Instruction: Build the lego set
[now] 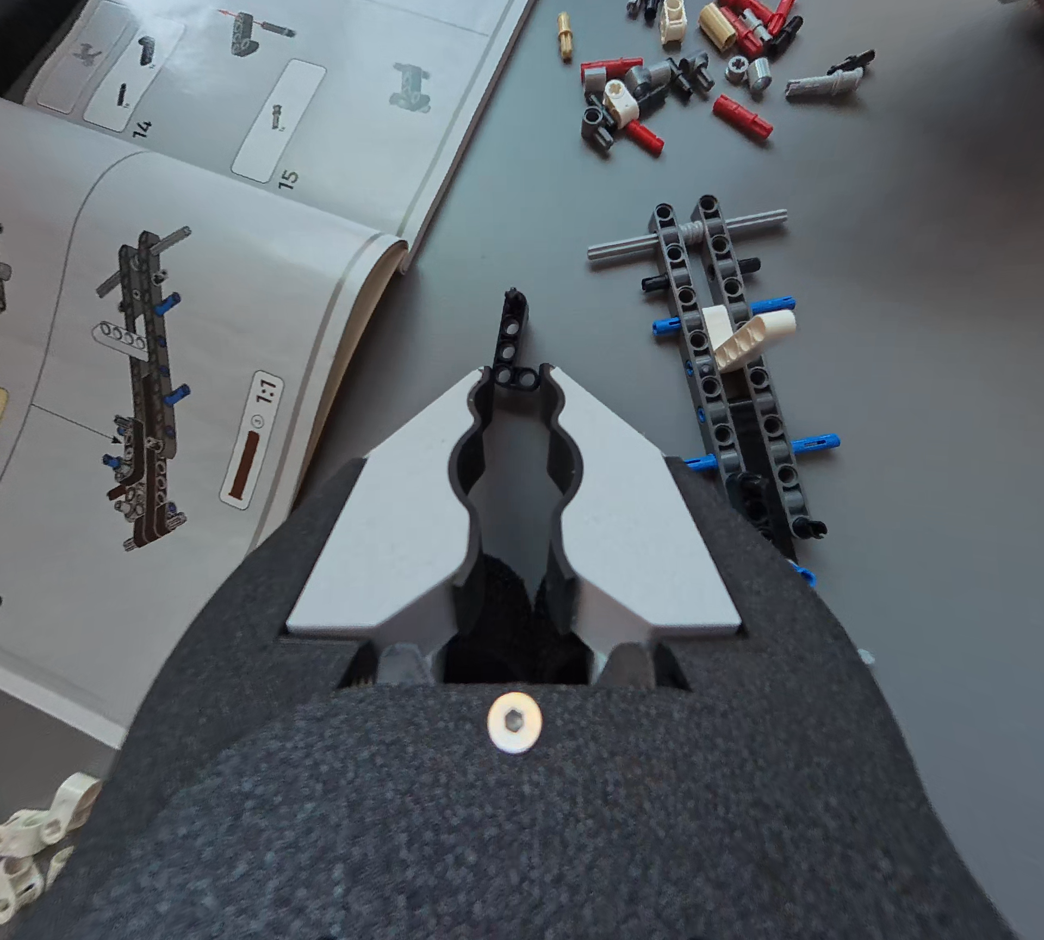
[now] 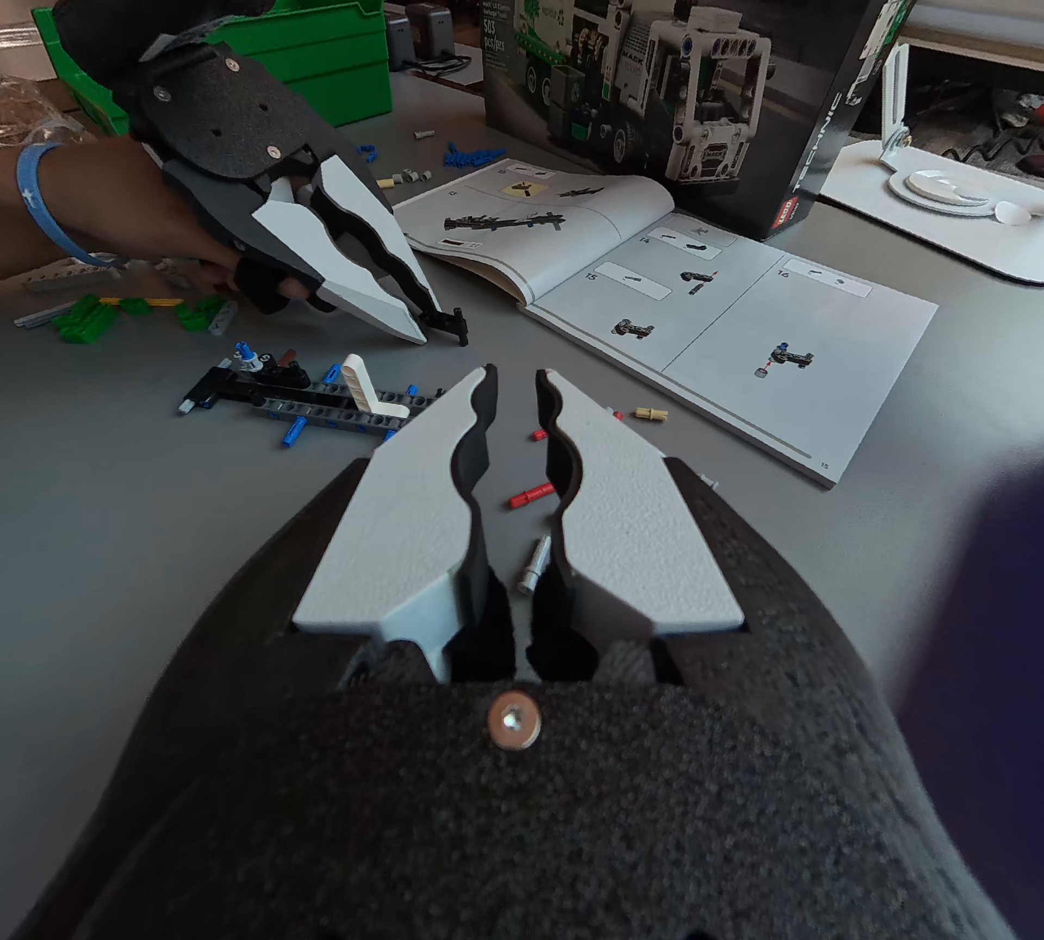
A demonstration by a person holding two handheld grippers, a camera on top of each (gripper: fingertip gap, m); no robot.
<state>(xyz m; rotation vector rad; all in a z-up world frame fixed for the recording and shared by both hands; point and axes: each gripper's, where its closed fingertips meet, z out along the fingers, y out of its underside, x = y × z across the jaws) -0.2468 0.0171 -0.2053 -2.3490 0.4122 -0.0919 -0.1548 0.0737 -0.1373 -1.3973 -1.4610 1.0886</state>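
Observation:
My left gripper (image 1: 514, 370) is shut on the short arm of a black L-shaped beam (image 1: 511, 331) with a pin at its far end. It holds the beam low over the grey table (image 1: 904, 630). The partly built frame (image 1: 729, 376) of two dark grey beams, with blue pins, a grey axle and a white angled beam, lies just to its right. In the right wrist view the left gripper (image 2: 429, 326) tilts down with the black beam (image 2: 455, 328) touching the table, behind the frame (image 2: 327, 404). My right gripper (image 2: 515, 372) is empty, its jaws a narrow gap apart.
An open instruction booklet (image 1: 226, 178) lies left; it also shows in the right wrist view (image 2: 649, 291), before the set's box (image 2: 678, 37). Loose red, black, grey and tan pins (image 1: 678, 54) lie beyond the frame. A green bin (image 2: 316, 43) and green pieces (image 2: 90, 320) stand far left. Spacing between my two grippers at the tips: around 12 centimeters.

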